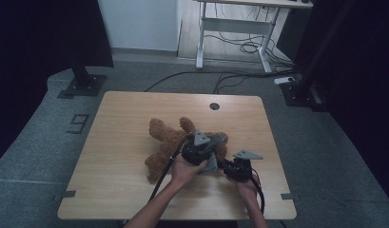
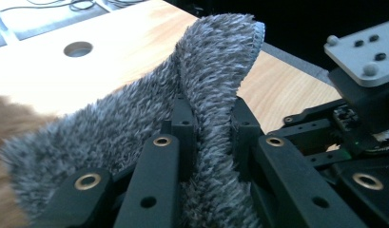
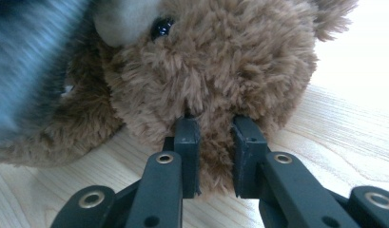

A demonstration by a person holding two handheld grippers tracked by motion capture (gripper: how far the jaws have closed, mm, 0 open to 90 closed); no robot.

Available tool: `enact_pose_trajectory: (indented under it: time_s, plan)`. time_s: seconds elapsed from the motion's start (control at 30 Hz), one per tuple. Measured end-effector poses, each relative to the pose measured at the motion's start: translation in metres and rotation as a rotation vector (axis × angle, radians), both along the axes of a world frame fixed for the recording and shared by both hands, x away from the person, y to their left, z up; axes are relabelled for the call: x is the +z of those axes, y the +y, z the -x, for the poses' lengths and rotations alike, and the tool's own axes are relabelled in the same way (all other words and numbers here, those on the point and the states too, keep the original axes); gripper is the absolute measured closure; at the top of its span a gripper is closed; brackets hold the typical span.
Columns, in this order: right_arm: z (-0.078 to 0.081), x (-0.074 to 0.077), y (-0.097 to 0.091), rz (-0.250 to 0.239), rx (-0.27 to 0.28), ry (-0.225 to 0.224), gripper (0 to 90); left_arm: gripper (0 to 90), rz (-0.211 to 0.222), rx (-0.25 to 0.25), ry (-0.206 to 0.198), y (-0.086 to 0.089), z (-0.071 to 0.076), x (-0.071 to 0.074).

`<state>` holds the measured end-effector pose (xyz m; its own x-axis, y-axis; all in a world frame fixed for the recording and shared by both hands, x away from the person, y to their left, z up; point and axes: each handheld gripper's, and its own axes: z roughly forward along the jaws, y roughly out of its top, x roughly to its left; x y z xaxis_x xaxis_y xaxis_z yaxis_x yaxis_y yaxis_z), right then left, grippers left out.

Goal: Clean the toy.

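A light wooden table (image 1: 121, 142) with rounded corners stands on grey carpeted floor (image 1: 35, 142). Near its far edge, at about twelve o'clock from the tabletop's centre, is a round cable hole (image 1: 214, 106). A brown teddy bear (image 1: 163, 142) lies directly on the wood, just toward three o'clock of the centre, sprawled with its limbs pointing toward eleven and seven o'clock. In the right gripper view its furry head (image 3: 216, 61) rests on the pale wood grain. Dark tape marks (image 1: 67, 194) sit at the near corners.
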<state>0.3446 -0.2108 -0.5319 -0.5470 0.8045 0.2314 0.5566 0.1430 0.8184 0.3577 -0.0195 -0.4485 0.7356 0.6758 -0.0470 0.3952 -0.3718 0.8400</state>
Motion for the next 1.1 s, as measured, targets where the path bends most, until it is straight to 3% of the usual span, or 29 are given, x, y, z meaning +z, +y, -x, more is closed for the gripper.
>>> enact_pose_trajectory:
  time_s: [0.13,0.23,0.37,0.47,0.67,0.7,0.8,0.83,0.9,1.0,1.1]
  plan:
    - [-0.001,-0.001,0.000,-0.004,0.001,0.002,75.8,76.7,0.010,-0.025,0.018,-0.009,-0.001,-0.005]
    - [-0.001,0.000,-0.001,-0.004,0.001,0.003,75.7,76.7,-0.001,-0.015,0.017,-0.012,-0.002,-0.009]
    - [0.000,0.000,0.000,-0.008,0.005,-0.001,75.7,76.9,0.011,-0.002,0.058,-0.002,-0.008,-0.013]
    - [0.000,0.000,0.000,-0.008,0.010,-0.004,75.8,77.0,0.018,0.004,0.050,0.007,-0.007,-0.009]
    - [-0.001,0.000,0.000,-0.009,0.008,-0.001,75.7,77.0,-0.005,0.069,0.012,0.033,-0.005,0.000]
    - [-0.001,0.000,-0.001,-0.005,0.008,0.001,75.7,77.0,-0.017,0.093,0.020,0.046,-0.008,0.000]
    - [-0.001,0.000,-0.001,-0.006,0.009,0.004,75.8,77.2,0.001,0.114,0.052,0.068,-0.014,-0.004]
    - [-0.001,0.000,-0.002,-0.007,0.010,0.004,75.8,77.3,0.001,0.114,0.052,0.068,-0.014,-0.004]
    - [-0.001,0.000,-0.001,-0.008,0.010,0.003,75.7,77.4,0.032,0.121,0.068,0.086,-0.015,-0.006]
    - [-0.001,0.000,-0.001,-0.009,0.010,0.004,75.7,77.3,0.040,0.129,0.060,0.096,-0.013,-0.003]
    - [-0.001,0.000,-0.001,-0.007,0.007,0.003,75.7,77.3,0.073,0.170,0.044,0.119,-0.010,0.005]
